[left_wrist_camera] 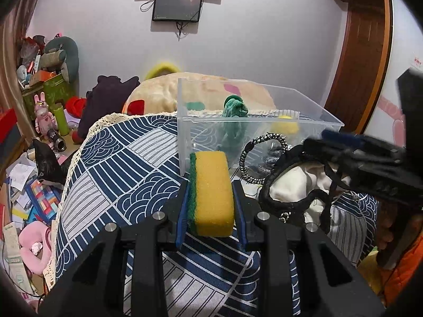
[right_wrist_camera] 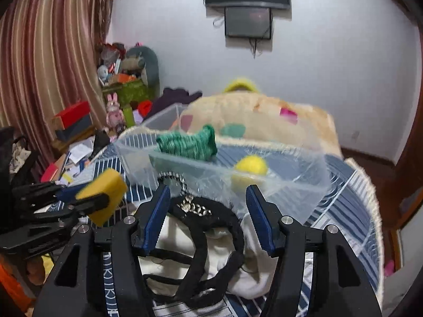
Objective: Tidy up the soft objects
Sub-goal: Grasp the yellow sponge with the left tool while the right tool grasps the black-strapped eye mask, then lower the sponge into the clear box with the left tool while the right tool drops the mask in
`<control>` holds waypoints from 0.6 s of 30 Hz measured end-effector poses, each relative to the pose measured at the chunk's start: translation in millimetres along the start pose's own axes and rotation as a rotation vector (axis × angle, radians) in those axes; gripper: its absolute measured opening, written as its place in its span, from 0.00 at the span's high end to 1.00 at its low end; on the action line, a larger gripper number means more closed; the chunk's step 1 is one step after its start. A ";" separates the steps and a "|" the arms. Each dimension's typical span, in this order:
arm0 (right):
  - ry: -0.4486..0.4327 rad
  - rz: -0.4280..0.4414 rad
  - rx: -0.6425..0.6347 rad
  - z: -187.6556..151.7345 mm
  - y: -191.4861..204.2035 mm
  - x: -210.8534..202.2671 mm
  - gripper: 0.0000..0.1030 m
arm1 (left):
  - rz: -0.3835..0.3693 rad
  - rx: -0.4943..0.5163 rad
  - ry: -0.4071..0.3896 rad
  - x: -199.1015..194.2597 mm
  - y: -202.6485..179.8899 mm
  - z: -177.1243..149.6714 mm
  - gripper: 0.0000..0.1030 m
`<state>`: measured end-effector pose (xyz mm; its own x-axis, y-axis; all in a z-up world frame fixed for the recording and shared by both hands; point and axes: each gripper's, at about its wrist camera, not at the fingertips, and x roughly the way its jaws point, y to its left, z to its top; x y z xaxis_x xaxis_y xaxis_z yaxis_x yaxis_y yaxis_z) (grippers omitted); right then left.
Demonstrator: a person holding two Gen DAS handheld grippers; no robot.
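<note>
My left gripper (left_wrist_camera: 211, 182) is shut on a yellow sponge with a green scrub side (left_wrist_camera: 212, 195), held just in front of the clear plastic box (left_wrist_camera: 185, 132). A green knitted piece (left_wrist_camera: 234, 111) hangs over the box's rim, and a yellow ball (right_wrist_camera: 251, 166) lies inside. My right gripper (right_wrist_camera: 208, 189) stands open over a black band (right_wrist_camera: 201, 237) lying on a white cloth (right_wrist_camera: 224, 251), with nothing pressed between its pads. A black-and-white braided loop (left_wrist_camera: 261, 153) lies by the box. The right wrist view shows the left gripper (right_wrist_camera: 92, 198) with the sponge (right_wrist_camera: 105, 190) at far left.
A blue-and-white patterned cloth with a lace edge (left_wrist_camera: 119, 158) covers the surface. Behind the box lies a beige plush blanket (right_wrist_camera: 251, 116). The floor at left is full of papers, boxes and toys (left_wrist_camera: 31, 185). A wooden door frame (left_wrist_camera: 364, 52) stands at right.
</note>
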<state>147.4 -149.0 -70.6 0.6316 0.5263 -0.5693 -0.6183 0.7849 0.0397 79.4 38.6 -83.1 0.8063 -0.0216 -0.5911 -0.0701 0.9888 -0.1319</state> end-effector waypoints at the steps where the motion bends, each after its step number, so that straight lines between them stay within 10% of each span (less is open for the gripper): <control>1: 0.021 0.012 0.006 -1.6 -2.2 4.5 0.46 | -0.001 -0.001 -0.001 -0.6 0.2 -0.2 0.70; 10: 0.026 -0.011 -0.062 -13.6 5.8 -9.2 0.84 | -0.007 -0.015 0.001 -1.0 5.1 -0.4 0.70; 18: -0.068 -0.002 -0.047 -0.4 2.8 -39.0 0.89 | 0.000 -0.008 -0.022 -9.4 2.5 2.2 0.70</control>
<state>120.8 -167.5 -48.6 0.6624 0.5467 -0.5122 -0.6369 0.7709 -0.0008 72.9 41.6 -76.1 0.8190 -0.0184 -0.5735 -0.0745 0.9876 -0.1381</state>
